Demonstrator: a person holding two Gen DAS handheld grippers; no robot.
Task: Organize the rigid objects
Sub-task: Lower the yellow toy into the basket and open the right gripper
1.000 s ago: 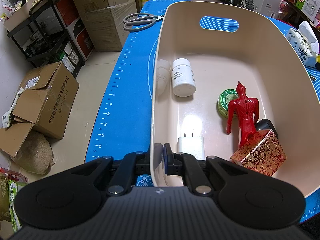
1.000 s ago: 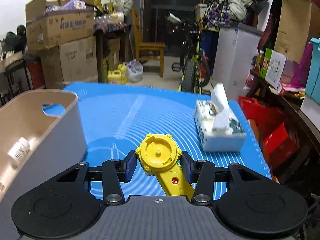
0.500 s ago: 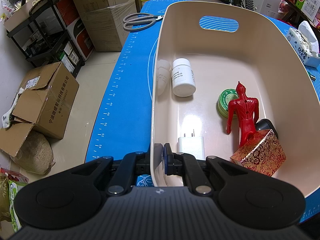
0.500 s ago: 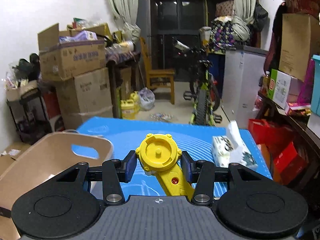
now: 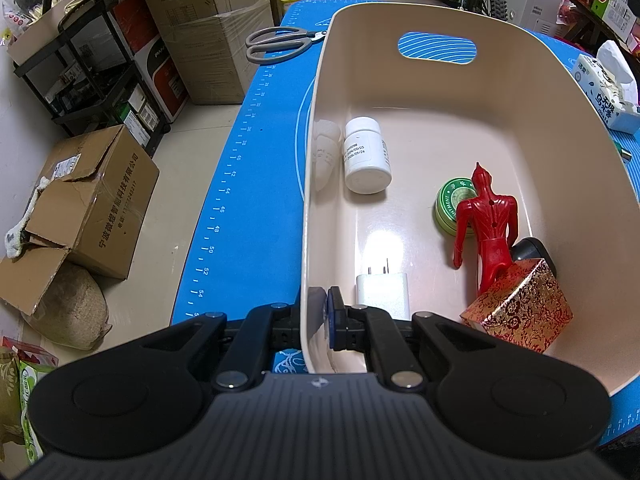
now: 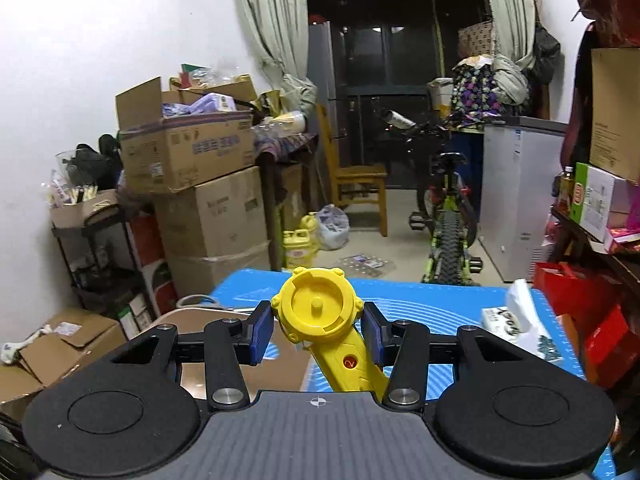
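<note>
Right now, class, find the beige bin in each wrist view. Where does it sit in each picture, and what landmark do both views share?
Left wrist view: the beige bin fills the centre and right; the left gripper is clamped on its near wall.
Right wrist view: only a bit of its rim shows at lower left, behind the right gripper holding the yellow toy.
Shared landmark: the tissue pack on the blue mat.

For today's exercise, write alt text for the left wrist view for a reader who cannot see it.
The left gripper clamps the near wall of a beige bin on a blue mat. Inside lie a white bottle, a charger, a green tin, a red figure and a patterned box.
</note>
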